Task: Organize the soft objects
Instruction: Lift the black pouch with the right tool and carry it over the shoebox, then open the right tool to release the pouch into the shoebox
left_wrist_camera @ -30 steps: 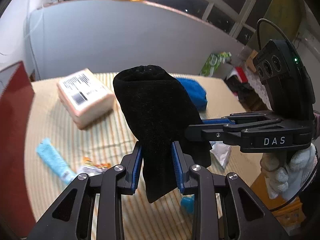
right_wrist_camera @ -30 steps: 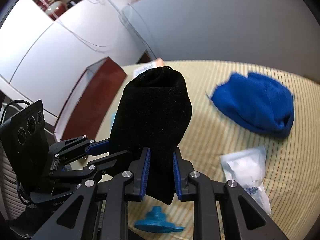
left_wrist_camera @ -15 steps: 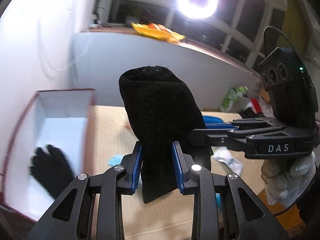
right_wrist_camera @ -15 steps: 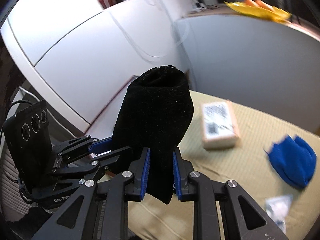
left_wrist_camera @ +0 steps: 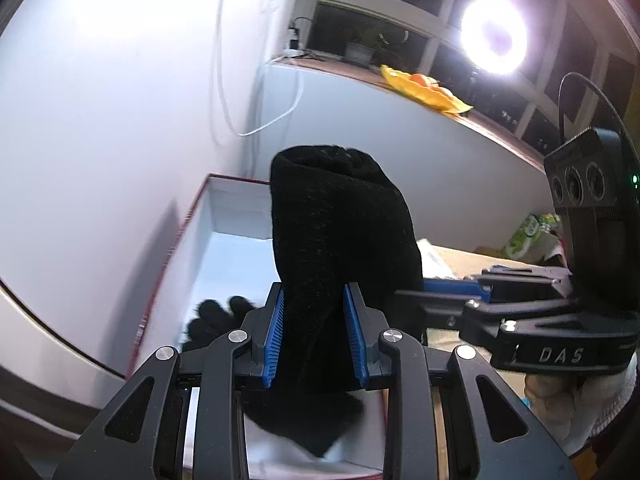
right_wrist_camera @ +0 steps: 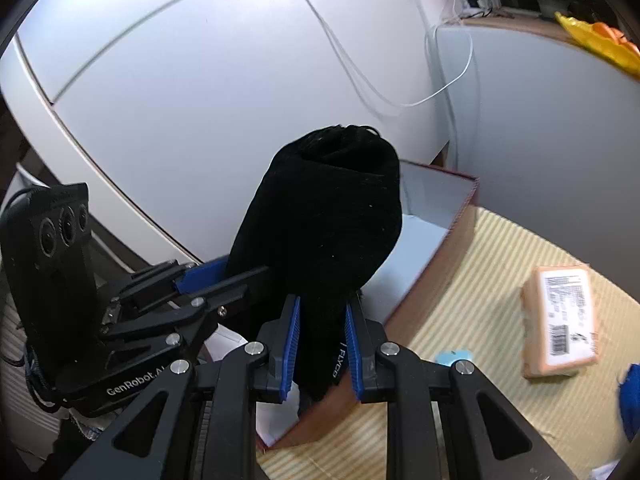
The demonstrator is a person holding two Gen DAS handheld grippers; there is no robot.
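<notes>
White-lined red box (left_wrist_camera: 224, 216) below; rolled, fuzzy blk sock (left_wrist_camera: 340, 248), both grippers' fingers (left_wrist_camera: 276, 340) clamped on it.

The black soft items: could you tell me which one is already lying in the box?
The black glove, fingers spread on the box floor. The black rolled cloth is clamped by both tongs, left and right.

A tan parcel (right_wrist_camera: 560, 320) with a white barcode label lies at the right of the right wrist view on a striped yellow mat (right_wrist_camera: 500, 360). A lit ring lamp (left_wrist_camera: 493, 39) glows at the upper right of the left wrist view, a yellow dish (left_wrist_camera: 424, 90) on the ledge below it.
</notes>
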